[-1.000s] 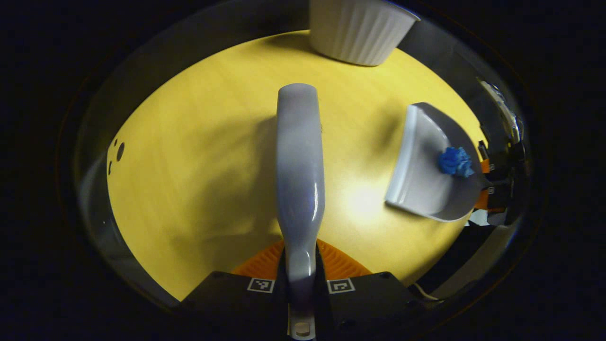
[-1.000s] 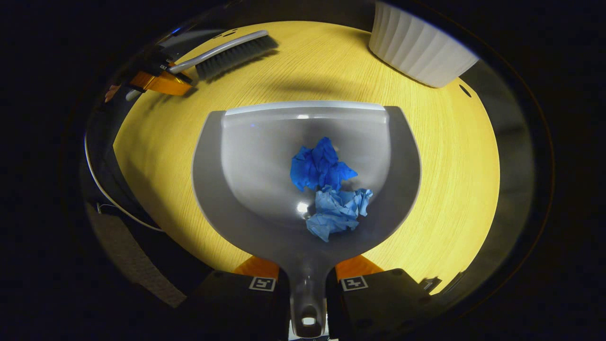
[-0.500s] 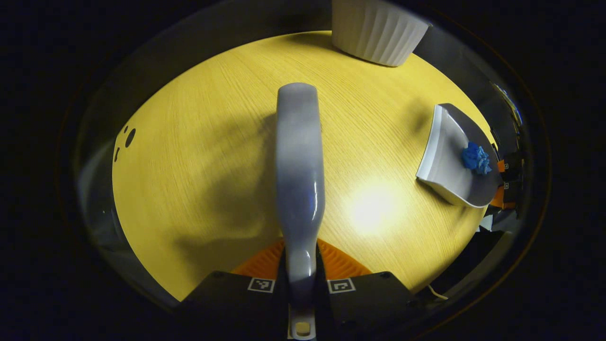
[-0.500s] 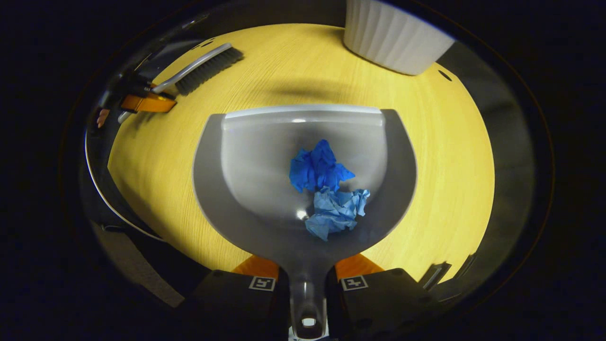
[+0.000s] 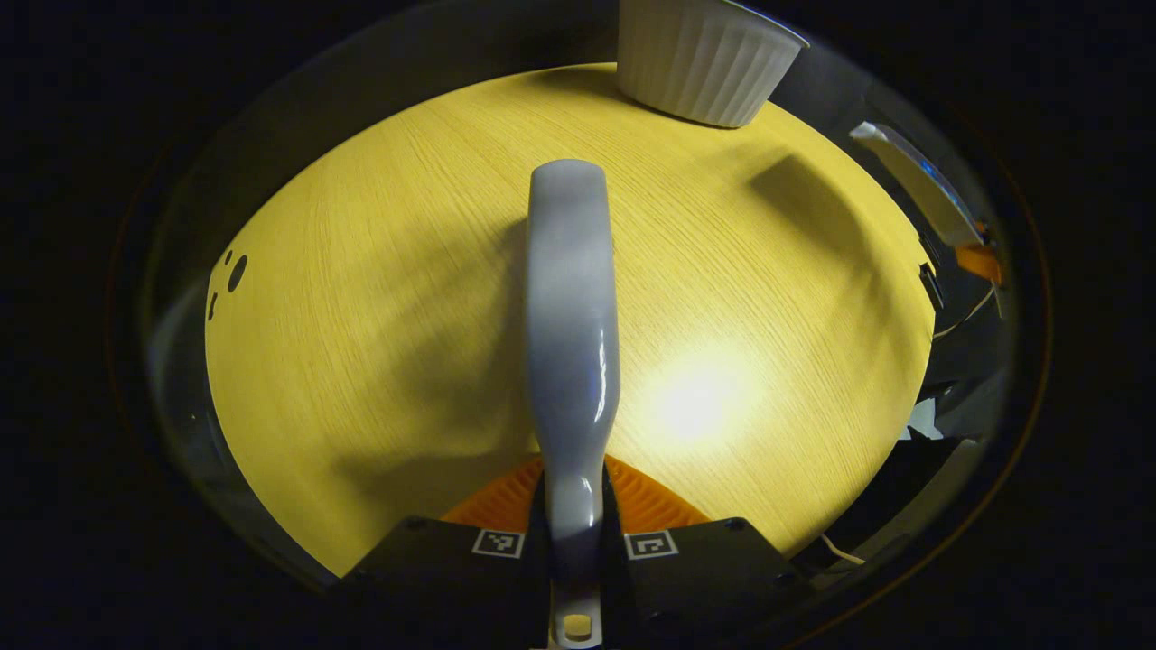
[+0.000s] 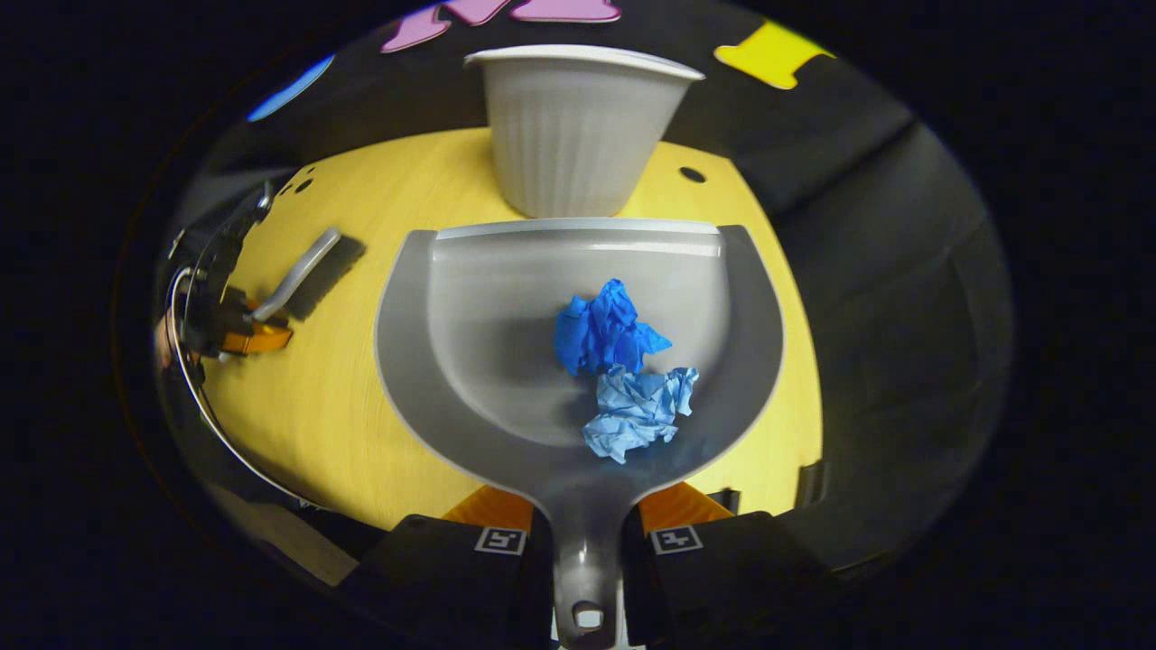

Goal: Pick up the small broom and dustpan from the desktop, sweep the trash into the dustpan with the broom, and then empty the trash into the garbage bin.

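The right gripper (image 6: pixel 587 542) is holding the dustpan (image 6: pixel 506 361) by its handle, with the pan reaching forward and roughly level. This attitude is most likely chosen to keep the load from sliding out: two crumpled blue paper wads (image 6: pixel 623 370) are sitting in the deeper rear of the pan, near the handle and away from the open lip. The lip is pointing at the white ribbed garbage bin (image 6: pixel 578 135), which is standing upright at the far edge of the tabletop (image 6: pixel 298 424). The pan appears to be raised off the tabletop, and its lip reads as near the bin's wall but below the rim, so the emptying step is judged to be in approach, not yet begun.

The right gripper's fingers (image 6: pixel 673 506) are closed narrowly on the dustpan handle, one on each side, pressing it between them.

The left gripper (image 5: pixel 573 515) is holding the small broom (image 5: pixel 569 316) clear to the side, presumably to leave the path to the bin free. In the right gripper view the broom's bristles are facing down toward the tabletop; whether they are touching it cannot be determined. The left gripper's fingers (image 5: pixel 646 501) are likewise drawn in tight on the broom handle, which is running straight forward between them.
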`<action>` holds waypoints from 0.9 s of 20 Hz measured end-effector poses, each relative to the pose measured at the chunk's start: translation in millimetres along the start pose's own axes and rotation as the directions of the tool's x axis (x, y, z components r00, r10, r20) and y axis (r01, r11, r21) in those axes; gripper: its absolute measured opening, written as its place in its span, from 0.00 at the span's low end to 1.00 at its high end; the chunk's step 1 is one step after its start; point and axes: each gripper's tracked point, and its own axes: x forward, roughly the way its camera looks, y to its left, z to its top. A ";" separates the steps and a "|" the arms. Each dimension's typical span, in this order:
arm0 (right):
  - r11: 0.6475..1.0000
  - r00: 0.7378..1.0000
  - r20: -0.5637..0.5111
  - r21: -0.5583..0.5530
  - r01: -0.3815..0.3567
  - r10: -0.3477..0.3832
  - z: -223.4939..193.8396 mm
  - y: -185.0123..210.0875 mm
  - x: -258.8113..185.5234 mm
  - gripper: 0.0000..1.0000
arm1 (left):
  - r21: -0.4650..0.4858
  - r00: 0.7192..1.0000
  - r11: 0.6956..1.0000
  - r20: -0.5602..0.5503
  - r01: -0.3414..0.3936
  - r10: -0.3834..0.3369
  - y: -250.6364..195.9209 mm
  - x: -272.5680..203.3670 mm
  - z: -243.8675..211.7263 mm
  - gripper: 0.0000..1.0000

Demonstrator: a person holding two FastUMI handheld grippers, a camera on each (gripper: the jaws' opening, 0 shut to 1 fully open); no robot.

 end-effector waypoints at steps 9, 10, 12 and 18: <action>0.972 0.973 0.134 0.163 0.167 -0.189 128.2 -50.0 -61.9 0.35 | 0.013 0.999 0.999 0.025 0.037 -0.038 -0.2 0.4 1.4 0.26; 0.968 0.967 0.148 0.173 0.181 -0.207 142.8 -51.7 -60.8 0.35 | 0.015 0.999 0.999 0.025 0.040 -0.040 0.9 0.5 0.5 0.26; 0.961 0.949 0.181 0.147 0.233 -0.257 166.6 -52.4 -64.4 0.35 | 0.020 0.999 0.999 0.023 0.041 -0.041 1.9 0.4 0.8 0.25; 0.907 0.881 0.268 -0.052 0.417 -0.389 155.6 -66.9 -82.0 0.35 | 0.012 0.999 0.999 0.017 0.030 -0.031 0.9 0.8 -0.2 0.26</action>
